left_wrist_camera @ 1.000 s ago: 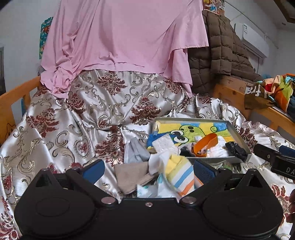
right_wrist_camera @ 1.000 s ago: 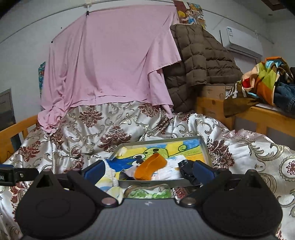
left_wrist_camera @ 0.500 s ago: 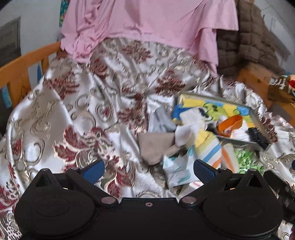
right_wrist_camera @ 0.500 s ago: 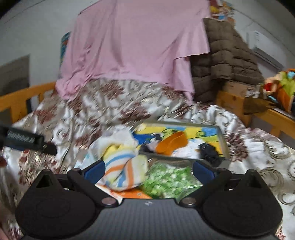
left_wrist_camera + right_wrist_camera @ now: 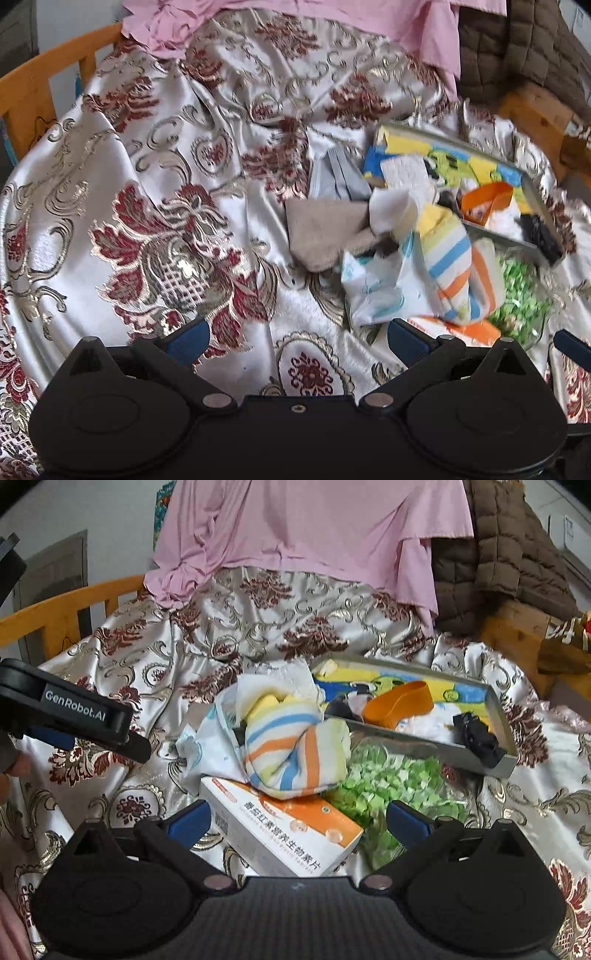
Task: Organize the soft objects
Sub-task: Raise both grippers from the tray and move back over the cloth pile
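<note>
A patterned satin sheet [image 5: 258,627] covers everything, with a pink cloth [image 5: 314,524] and a brown quilted coat [image 5: 509,546] hung behind. On the sheet a grey tray [image 5: 424,744] holds an orange band [image 5: 400,701] and a black item [image 5: 478,738]. Beside the tray lies the soft pile: a striped cloth [image 5: 291,753] resting on a white-and-orange box [image 5: 284,830], a green bag [image 5: 391,786] touching both, and a tan cloth [image 5: 325,232] to the left. Both the left gripper [image 5: 295,338] and the right gripper [image 5: 297,818] are spread wide and hold nothing.
</note>
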A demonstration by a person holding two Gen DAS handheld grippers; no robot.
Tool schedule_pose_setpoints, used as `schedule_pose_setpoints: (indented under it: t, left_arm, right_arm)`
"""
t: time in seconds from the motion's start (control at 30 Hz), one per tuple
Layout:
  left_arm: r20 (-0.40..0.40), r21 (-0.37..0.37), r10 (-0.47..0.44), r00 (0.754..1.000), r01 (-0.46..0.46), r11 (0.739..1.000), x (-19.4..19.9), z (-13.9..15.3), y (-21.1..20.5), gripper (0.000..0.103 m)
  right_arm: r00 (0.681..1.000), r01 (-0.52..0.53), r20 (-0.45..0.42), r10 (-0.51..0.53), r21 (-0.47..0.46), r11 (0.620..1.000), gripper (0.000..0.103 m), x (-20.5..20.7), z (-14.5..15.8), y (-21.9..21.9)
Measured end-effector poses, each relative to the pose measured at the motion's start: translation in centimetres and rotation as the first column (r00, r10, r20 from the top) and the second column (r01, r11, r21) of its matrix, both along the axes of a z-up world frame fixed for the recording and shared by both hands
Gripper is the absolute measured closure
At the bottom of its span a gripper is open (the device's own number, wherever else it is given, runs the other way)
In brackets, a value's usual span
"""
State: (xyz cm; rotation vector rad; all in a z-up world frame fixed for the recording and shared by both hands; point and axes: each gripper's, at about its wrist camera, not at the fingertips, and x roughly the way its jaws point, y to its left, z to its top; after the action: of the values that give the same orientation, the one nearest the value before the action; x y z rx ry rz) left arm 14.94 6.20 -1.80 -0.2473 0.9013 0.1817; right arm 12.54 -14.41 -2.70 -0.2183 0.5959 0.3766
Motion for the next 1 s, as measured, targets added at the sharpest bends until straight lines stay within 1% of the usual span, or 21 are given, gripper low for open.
schedule_pose_setpoints:
  t: [0.13, 0.23, 0.33, 0.43, 0.5, 0.73, 0.9, 1.0]
  left_arm:
    - [-0.022, -0.005, -0.018, 1.000, 0.018, 1.000, 0.4, -0.5, -0.3, 0.001]
    - [-0.016, -0.012, -0.027, 1.000, 0.027, 1.000, 0.7, -0.6, -0.5, 0.001]
    - [0.001, -0.026, -0.032, 0.999, 0.032, 0.999, 1.1, -0.6, -0.5, 0.001]
    - [0.006, -0.028, -0.038, 0.999, 0.038, 0.999, 1.7, -0.8, -0.6, 0.001]
    - [0.011, -0.024, -0.047, 0.999, 0.048, 0.999, 2.0, -0.9, -0.7, 0.001]
    - [0.092, 0.016, -0.056, 0.994, 0.055, 0.998, 2.5, -0.2, -0.5, 0.001]
    - [0.132, 0.072, -0.098, 0.986, 0.089, 0.993, 2.9, 0.0, -0.9, 0.001]
    - [0.170, 0.099, -0.145, 0.975, 0.129, 0.987, 2.9, 0.2, -1.2, 0.001]
  right_arm:
    - [1.000, 0.011, -0.017, -0.011, -0.005, 1.000, 0.000, 0.3, -0.2, -0.1]
    - [1.000, 0.009, -0.030, -0.009, 0.015, 1.000, 0.000, 0.6, -0.1, -0.2]
    - [1.000, 0.012, -0.019, -0.011, 0.020, 1.000, 0.000, 0.9, 0.0, -0.2]
    - [1.000, 0.006, -0.004, -0.006, 0.009, 1.000, 0.000, 1.1, 0.0, 0.0]
    - [1.000, 0.005, 0.000, -0.005, 0.019, 1.000, 0.000, 1.2, 0.1, 0.0]
    - [0.999, 0.035, 0.021, -0.036, 0.076, 0.997, 0.000, 2.1, 0.6, -0.6]
    - [0.997, 0.079, 0.001, -0.079, 0.101, 0.992, 0.000, 3.4, 0.4, -1.2]
    - [0.996, 0.089, -0.014, -0.088, 0.126, 0.988, 0.000, 4.1, 0.2, -1.7]
